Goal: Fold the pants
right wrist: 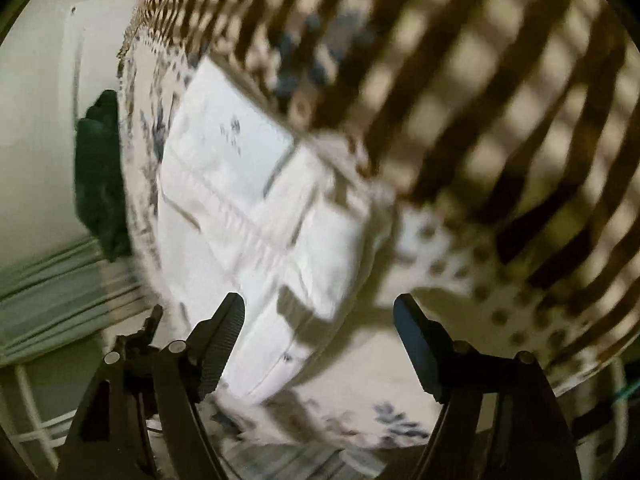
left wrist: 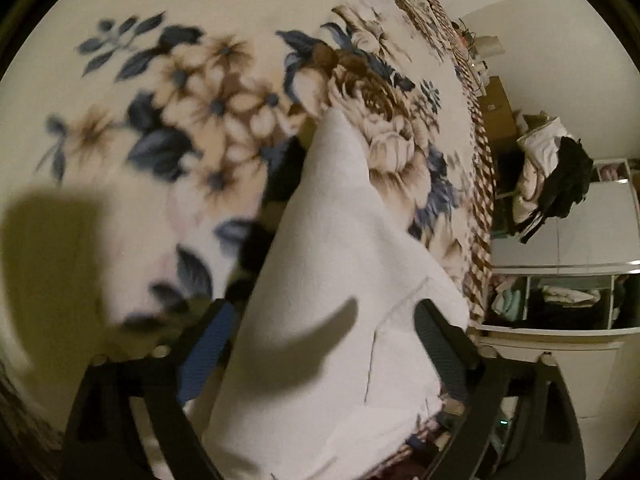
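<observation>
One pair of white pants lay on one floral blanket. Left gripper and right gripper both stood wide open, gripping nothing.

1. White pants, plain, with fine seam lines and a grey shadow across the cloth.
2. Cream blanket under them, printed with beige and brown flowers and dark blue leaves.
3. Brown-and-cream check border on the blanket, with brown dots on cream just beside it.
4. Black fingers on the left gripper, one with a blue pad.
5. Black ribbed fingers on the right gripper.
6. Black and white clothes pile against a pale wall.
</observation>
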Tool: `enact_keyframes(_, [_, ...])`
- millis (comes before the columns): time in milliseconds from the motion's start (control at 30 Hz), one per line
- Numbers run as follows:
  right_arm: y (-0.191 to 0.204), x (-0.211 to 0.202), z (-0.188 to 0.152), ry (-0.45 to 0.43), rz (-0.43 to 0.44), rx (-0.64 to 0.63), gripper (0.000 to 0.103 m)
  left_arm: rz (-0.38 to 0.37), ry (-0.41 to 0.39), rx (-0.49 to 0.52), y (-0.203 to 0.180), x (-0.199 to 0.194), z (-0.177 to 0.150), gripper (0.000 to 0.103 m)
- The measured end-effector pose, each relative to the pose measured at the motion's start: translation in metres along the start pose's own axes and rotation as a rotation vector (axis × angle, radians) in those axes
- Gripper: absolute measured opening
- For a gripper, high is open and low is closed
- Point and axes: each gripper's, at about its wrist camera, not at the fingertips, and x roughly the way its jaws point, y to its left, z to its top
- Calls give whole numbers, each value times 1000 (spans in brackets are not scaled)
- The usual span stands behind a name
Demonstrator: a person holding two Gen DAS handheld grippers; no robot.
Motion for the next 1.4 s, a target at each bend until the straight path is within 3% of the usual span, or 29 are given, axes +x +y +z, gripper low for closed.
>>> enact_keyframes(233, [-8, 48, -9, 9, 166, 36, 82, 0, 70, -65, 23, 17, -27, 96])
enact_keyframes(467, [10, 48, -14, -63, 279, -7, 83, -15, 94, -58, 23, 32, -34, 96])
enact_keyframes(733, [26, 65, 0, -52, 238, -45, 83, -12, 102, -44, 22, 41, -34, 102])
enact_keyframes(767, [30, 66, 0, -65, 228, -55, 81, -8, 102, -44, 22, 41, -34, 102])
enact_keyframes(867, [39, 65, -5, -105, 165, -89, 51, -8, 103, -49, 22, 40, -35, 102])
enact_keyframes(933, [43, 62, -9, -123, 147, -94, 42, -29, 99, -50, 19, 38, -36, 102])
enact_keyframes(967, [48, 59, -13, -136, 136, -106, 35, -35, 93, -44, 18, 37, -36, 92])
enact_keyframes(1000, [53, 56, -16, -141, 135, -114, 31, -26, 82, -29, 16, 34, -38, 74])
enact_keyframes(1100, [65, 44, -24, -157, 114, -130, 28, -26, 55, 7, 12, 22, -43, 42])
enact_keyframes(1200, [77, 32, -30, -164, 104, -152, 27, -44, 24, 29, 2, 4, -45, 30])
enact_keyframes(1400, [110, 1, -40, -176, 115, -200, 25, -58, -32, 77, -33, -31, -36, 25])
